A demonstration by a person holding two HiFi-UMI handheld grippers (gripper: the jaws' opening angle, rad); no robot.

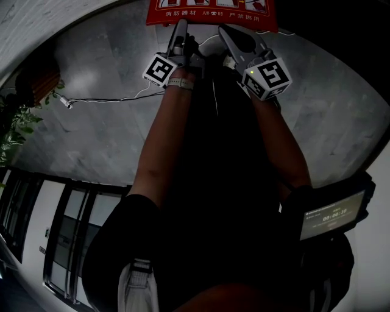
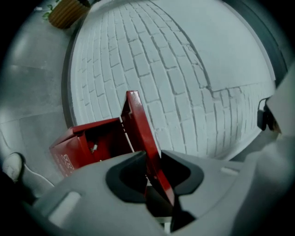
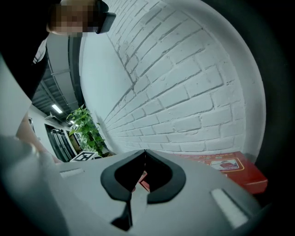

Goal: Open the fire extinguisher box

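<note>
You're standing on a grey tiled floor [image 1: 91, 128] at the foot of a white brick wall [image 2: 184, 69]. At the far left a leafy plant [image 1: 15, 131] reaches over the tiles, and a thin cable [image 1: 109, 99] trails from there toward your hands.

Ahead of you, the red fire extinguisher box [image 1: 210, 12] lies low against the wall. Its long side runs along the wall's base and its printed face turns up toward you.

Your left gripper [image 2: 154, 159] has its jaws clamped on the edge of the box's lid [image 2: 138, 120]. The lid stands raised on edge and leans a little. Its long edge runs from the jaws away toward the bricks. To its left the red interior of the body is open to view. Bare floor lies open on the box's left. The wall sits close behind the lid.

Your right gripper [image 3: 145, 154] sits just beside the left one, at the box's near edge. Its jaw tips are pressed together, with nothing that I can make out pinched between them. The box's labelled top shows to its right.

A small lit screen [image 1: 329, 216] hangs at your right side.
</note>
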